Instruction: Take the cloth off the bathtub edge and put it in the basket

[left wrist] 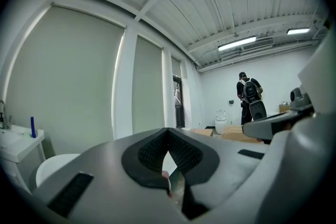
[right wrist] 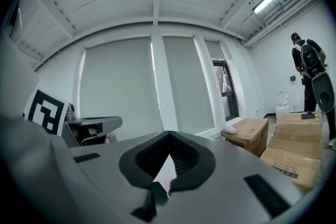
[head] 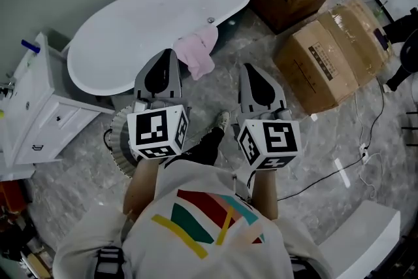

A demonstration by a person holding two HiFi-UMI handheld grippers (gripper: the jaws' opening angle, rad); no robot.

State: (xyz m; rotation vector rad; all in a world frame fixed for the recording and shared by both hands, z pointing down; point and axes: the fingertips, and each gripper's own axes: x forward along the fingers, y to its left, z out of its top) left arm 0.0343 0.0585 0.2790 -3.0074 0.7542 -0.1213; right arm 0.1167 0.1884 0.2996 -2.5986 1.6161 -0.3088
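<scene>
Cloth (head: 201, 52) is draped over bathtub (head: 144, 23) edge; left tool (head: 169, 53) and right tool (head: 251, 68) are held clenched, empty; box label (head: 321, 52) unreadably small.

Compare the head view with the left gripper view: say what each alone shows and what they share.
Only the head view: the ribbed basket on the floor, the wearer's striped shirt and the black cable. Only the left gripper view: the ceiling strip lights and the tall window blinds. Both: the left gripper with its jaws shut and empty, the white bathtub and the cardboard boxes.
</scene>
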